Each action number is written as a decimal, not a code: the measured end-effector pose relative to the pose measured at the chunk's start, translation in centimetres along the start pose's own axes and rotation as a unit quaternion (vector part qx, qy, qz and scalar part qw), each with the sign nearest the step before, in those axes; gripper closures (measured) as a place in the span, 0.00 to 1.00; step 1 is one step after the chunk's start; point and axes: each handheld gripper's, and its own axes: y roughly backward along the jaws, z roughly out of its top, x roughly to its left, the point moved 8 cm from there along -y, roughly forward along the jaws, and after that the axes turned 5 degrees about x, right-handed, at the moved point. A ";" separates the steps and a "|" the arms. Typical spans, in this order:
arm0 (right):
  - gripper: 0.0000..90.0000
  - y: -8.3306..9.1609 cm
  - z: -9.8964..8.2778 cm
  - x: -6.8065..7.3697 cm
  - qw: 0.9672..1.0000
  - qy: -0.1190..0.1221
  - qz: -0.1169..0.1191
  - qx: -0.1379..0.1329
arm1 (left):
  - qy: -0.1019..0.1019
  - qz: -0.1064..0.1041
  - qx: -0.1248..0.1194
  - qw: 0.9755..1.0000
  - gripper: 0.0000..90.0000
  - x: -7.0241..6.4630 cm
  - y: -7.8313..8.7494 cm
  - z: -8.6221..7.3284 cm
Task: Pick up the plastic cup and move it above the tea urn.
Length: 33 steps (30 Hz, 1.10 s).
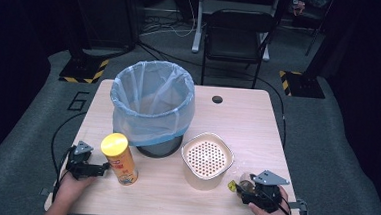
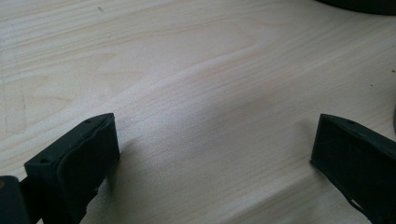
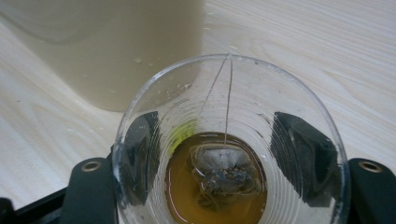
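Note:
A clear plastic cup [image 3: 261, 93] holds brown tea and a soaked tea bag [image 3: 223, 173], whose string runs up over the rim. My right gripper [image 3: 223, 142] is shut on the cup, with one black jaw against each side wall. From above, the cup [image 1: 247, 180] and right gripper [image 1: 244, 186] sit near the table's front right corner, and a yellow tag [image 1: 232, 186] hangs beside the cup. My left gripper [image 1: 103, 168] rests at the front left, pointing at a yellow-lidded chips can [image 1: 120, 159]. The left gripper [image 2: 217, 137] is open over bare wood.
A bin lined with a blue bag [image 1: 152, 105] stands at the table's [image 1: 248, 121] back left. A beige container with a perforated strainer insert [image 1: 207, 157] sits just left of the cup; its wall [image 3: 116, 51] is close ahead. A black chair [image 1: 235, 32] stands beyond the table.

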 end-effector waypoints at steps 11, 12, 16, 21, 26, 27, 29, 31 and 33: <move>0.29 0.1 -0.3 -2.8 0.999 -0.042 -0.017 -0.002 | 0.002 0.001 -0.001 1.000 0.01 0.0 0.0 0.0; 0.29 0.1 -0.3 -2.8 0.999 -0.042 -0.017 -0.002 | 0.002 0.001 -0.001 1.000 0.01 0.0 0.0 0.0; 0.19 0.3 -0.2 -2.9 0.998 -0.066 -0.014 -0.011 | 0.002 0.001 -0.001 1.000 0.01 0.0 0.0 0.0; 0.17 1.0 0.6 -2.8 0.997 -0.074 -0.004 -0.027 | 0.002 0.001 -0.001 1.000 0.01 0.0 0.0 0.0; 0.16 1.6 1.0 -2.7 0.997 -0.068 -0.011 -0.033 | 0.001 0.001 0.000 1.000 0.01 0.0 0.0 0.0; 0.16 2.0 1.3 -2.6 0.997 -0.065 -0.012 -0.035 | 0.001 0.001 0.000 1.000 0.01 0.0 0.0 0.0; 0.16 2.5 1.6 -2.6 0.997 -0.065 -0.016 -0.034 | 0.002 0.002 0.000 1.000 0.01 0.0 0.0 0.0; 0.16 2.9 1.9 -2.7 0.997 -0.065 -0.022 -0.037 | 0.003 0.003 0.000 1.000 0.01 0.0 0.0 0.0; 0.18 4.2 3.1 -2.6 0.996 -0.063 -0.020 -0.052 | 0.004 0.003 -0.001 1.000 0.01 0.0 0.0 0.0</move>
